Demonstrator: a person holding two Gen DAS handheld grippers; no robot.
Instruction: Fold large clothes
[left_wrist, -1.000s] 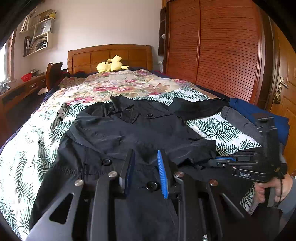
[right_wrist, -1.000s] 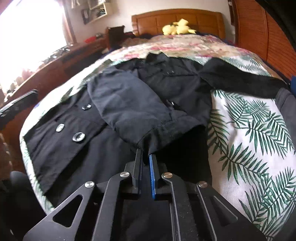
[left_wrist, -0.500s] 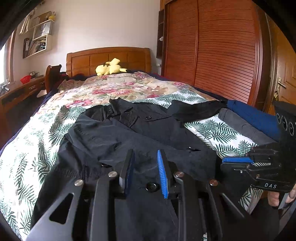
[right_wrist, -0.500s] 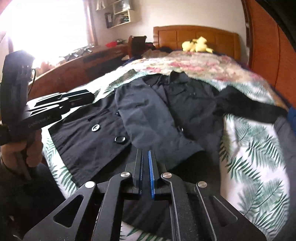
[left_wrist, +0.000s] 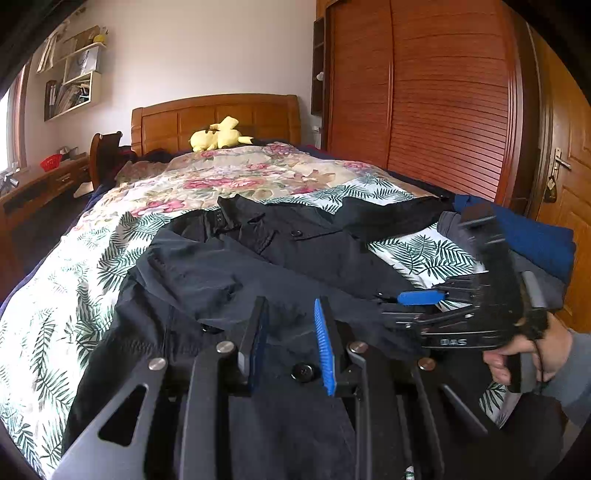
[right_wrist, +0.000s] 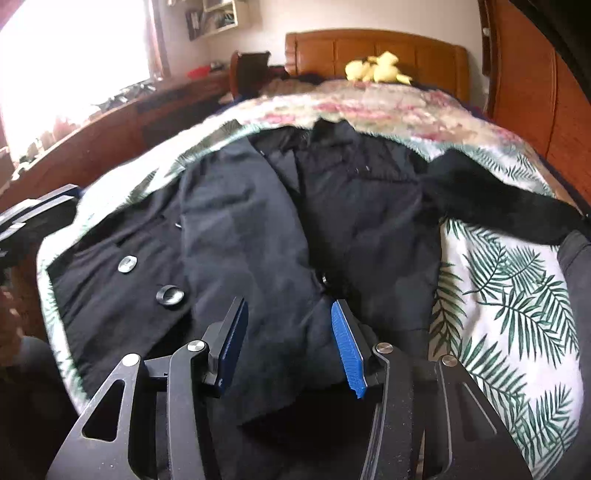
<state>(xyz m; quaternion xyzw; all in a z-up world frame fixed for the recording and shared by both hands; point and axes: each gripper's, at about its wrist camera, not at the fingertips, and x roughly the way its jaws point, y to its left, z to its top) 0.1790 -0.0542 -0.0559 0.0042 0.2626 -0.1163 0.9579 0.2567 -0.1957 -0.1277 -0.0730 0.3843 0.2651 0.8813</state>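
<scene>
A black coat (left_wrist: 280, 258) with large round buttons lies face up on the leaf-print quilt (left_wrist: 74, 280). One sleeve (right_wrist: 243, 236) is folded slantwise across its front, and the other sleeve (right_wrist: 491, 199) stretches out to the right. My left gripper (left_wrist: 288, 332) hovers over the coat's lower front, its blue pads apart with no cloth between them. My right gripper (right_wrist: 288, 332) is over the folded sleeve's cuff end. Its jaws are opening and the pads press on nothing. It also shows from the side, right gripper (left_wrist: 402, 308), held by a hand (left_wrist: 532, 354).
A yellow plush toy (left_wrist: 218, 136) rests by the wooden headboard (left_wrist: 221, 118). Folded blue and grey clothes (left_wrist: 532, 236) sit at the bed's right edge beside the louvred wardrobe (left_wrist: 436, 103). A wooden desk (right_wrist: 122, 125) runs along the bed's left side.
The right gripper's jaws went from shut to wide apart. It drew back from the cuff, then came forward over the sleeve. The left gripper kept still.
</scene>
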